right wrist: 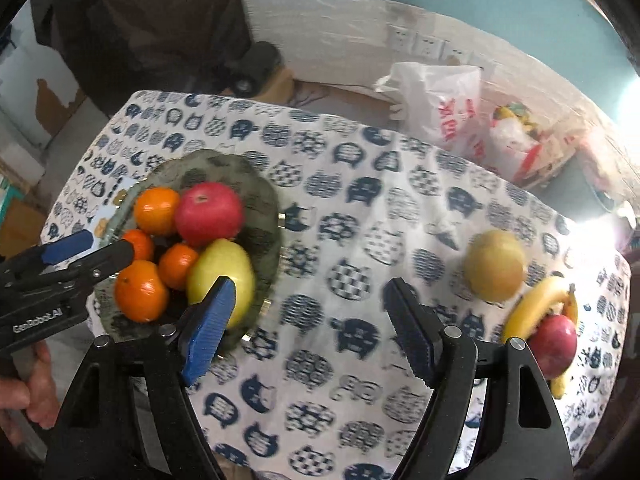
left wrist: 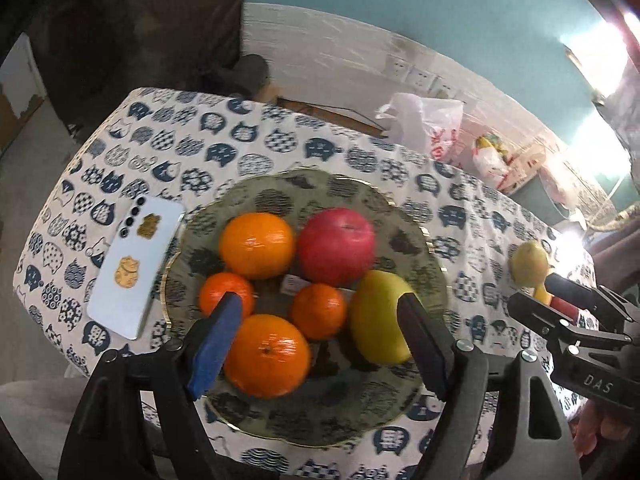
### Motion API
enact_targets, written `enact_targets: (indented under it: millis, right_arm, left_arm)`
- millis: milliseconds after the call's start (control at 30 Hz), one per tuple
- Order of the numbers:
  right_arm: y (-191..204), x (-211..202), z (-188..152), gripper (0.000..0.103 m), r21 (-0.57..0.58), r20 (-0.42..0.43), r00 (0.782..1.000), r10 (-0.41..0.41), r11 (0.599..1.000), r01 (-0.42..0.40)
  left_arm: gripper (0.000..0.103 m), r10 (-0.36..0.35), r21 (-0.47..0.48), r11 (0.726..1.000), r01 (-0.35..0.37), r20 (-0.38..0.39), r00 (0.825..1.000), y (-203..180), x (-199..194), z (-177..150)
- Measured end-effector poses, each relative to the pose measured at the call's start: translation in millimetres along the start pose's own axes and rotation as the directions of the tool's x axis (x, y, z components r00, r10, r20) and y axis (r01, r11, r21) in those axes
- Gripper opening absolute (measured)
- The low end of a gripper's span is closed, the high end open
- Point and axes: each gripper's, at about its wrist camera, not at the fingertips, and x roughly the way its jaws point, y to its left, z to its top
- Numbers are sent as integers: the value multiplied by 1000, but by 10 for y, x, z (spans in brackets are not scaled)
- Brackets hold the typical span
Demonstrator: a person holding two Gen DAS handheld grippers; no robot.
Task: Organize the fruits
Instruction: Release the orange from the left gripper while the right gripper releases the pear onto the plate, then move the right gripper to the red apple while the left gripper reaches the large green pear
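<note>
Both claws released, nothing between the pads: left gripper [left wrist: 320, 340] poised above the glass plate [left wrist: 400, 208], right gripper [right wrist: 308, 328] spread over bare cat-print tablecloth [right wrist: 320, 380] between plate and loose fruit; probably a pause between a drop and the next pick. Gathered on the plate, toward the tabletop's left side, so as to sit in one heap: four oranges [left wrist: 256, 244], one red apple [left wrist: 336, 244], one yellow-green pear [left wrist: 380, 316] leaning at the plate's right rim. Waiting near the tabletop's right edge: a second pear [right wrist: 494, 266], a banana [right wrist: 532, 304] and a second red apple [right wrist: 554, 344] touching it. Lying just beside the plate's left rim: a smartphone [left wrist: 132, 272], face down.
</note>
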Motion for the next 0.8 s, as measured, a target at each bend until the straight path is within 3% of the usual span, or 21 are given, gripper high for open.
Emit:
enact_targets:
  millis: [500, 800]
  right_arm:
    - [-773, -310, -287, 78, 99, 27, 994, -103, 990, 100]
    - [-1302, -410, -527, 78, 174, 10, 988, -157, 973, 153]
  left_arm:
    - [81, -26, 151, 988, 27, -8, 1000, -804, -46, -65]
    - [81, -49, 249, 967, 55, -31, 998, -1338, -2, -148]
